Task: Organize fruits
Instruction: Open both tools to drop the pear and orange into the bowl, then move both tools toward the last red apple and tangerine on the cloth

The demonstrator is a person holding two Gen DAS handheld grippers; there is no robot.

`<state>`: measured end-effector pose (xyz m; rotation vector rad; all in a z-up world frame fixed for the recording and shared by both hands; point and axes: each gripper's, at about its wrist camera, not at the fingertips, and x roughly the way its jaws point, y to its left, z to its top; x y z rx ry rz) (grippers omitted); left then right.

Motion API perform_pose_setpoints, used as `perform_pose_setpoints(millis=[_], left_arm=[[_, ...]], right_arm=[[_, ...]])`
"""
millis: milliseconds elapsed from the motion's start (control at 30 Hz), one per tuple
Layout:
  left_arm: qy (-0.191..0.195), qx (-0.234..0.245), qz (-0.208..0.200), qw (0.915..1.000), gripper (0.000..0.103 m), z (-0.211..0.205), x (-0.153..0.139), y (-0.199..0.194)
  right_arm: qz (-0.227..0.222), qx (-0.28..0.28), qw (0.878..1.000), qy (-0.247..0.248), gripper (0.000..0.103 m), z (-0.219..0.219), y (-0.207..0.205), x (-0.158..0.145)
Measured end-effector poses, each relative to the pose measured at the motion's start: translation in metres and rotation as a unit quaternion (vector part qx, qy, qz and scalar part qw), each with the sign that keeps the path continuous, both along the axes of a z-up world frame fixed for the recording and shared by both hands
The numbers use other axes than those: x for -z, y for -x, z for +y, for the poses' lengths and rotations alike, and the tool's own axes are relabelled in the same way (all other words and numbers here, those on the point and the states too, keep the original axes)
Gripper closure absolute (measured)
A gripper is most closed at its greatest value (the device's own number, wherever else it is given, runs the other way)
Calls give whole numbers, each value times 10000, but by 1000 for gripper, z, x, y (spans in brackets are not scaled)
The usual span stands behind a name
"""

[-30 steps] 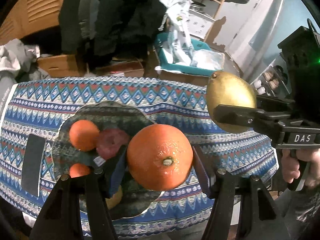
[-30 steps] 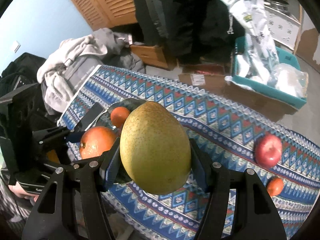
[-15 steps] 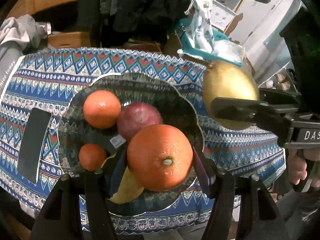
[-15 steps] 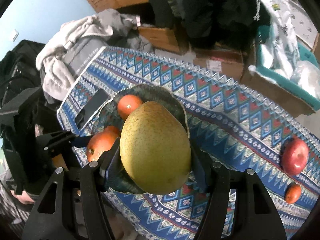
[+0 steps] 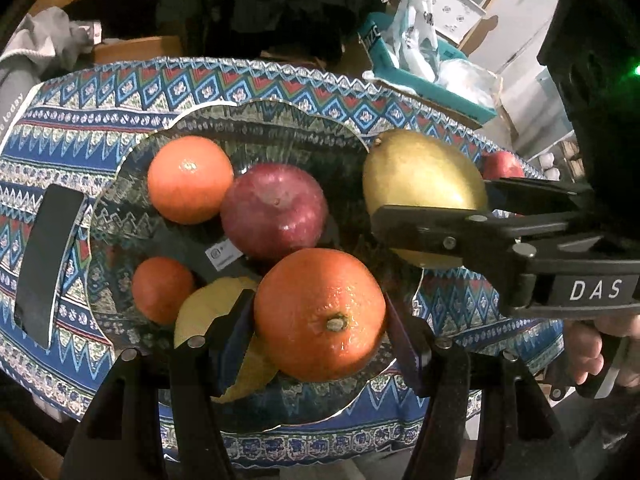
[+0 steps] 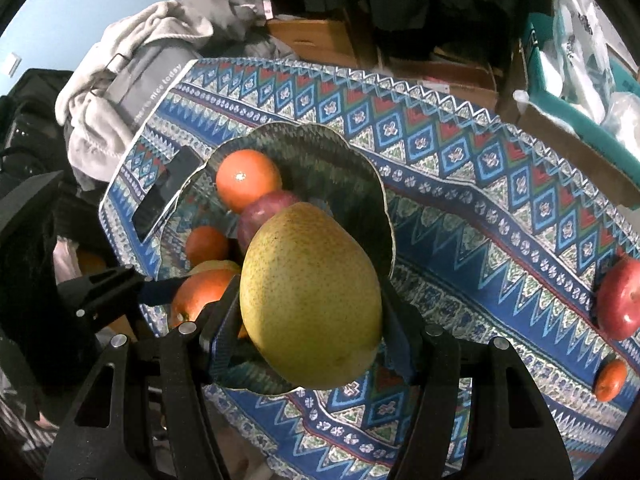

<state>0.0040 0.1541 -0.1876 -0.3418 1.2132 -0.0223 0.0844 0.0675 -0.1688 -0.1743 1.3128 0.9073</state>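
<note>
Well along, I judge: the bowl (image 5: 352, 140) at frame centre holds several fruits, each gripper's fingers clamp one above it, the left (image 5: 320, 332) an orange (image 5: 320, 314), the right (image 6: 310, 320) a pear (image 6: 310, 296), while an apple (image 6: 618, 304) and small orange (image 6: 610, 379) wait on the table (image 6: 500, 208) at right.

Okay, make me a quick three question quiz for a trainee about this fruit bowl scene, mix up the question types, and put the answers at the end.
1. True or false: the left gripper is shut on an orange over the bowl.
2. Multiple choice: what does the right gripper hold? A) a red apple B) a pear C) a small orange
3. Short answer: which two fruits lie on the tablecloth outside the bowl, in the right wrist view?

Key
1. True.
2. B, the pear.
3. A red apple and a small orange, near the cloth's right end.
</note>
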Motion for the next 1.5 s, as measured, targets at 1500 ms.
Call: perform_pose_setpoints(millis=[1500], left_arm=[[-340,-62,-532,9980,35,1,-53,3]], right_arm=[[-1484,271,9882,277,37,-28,13,-74]])
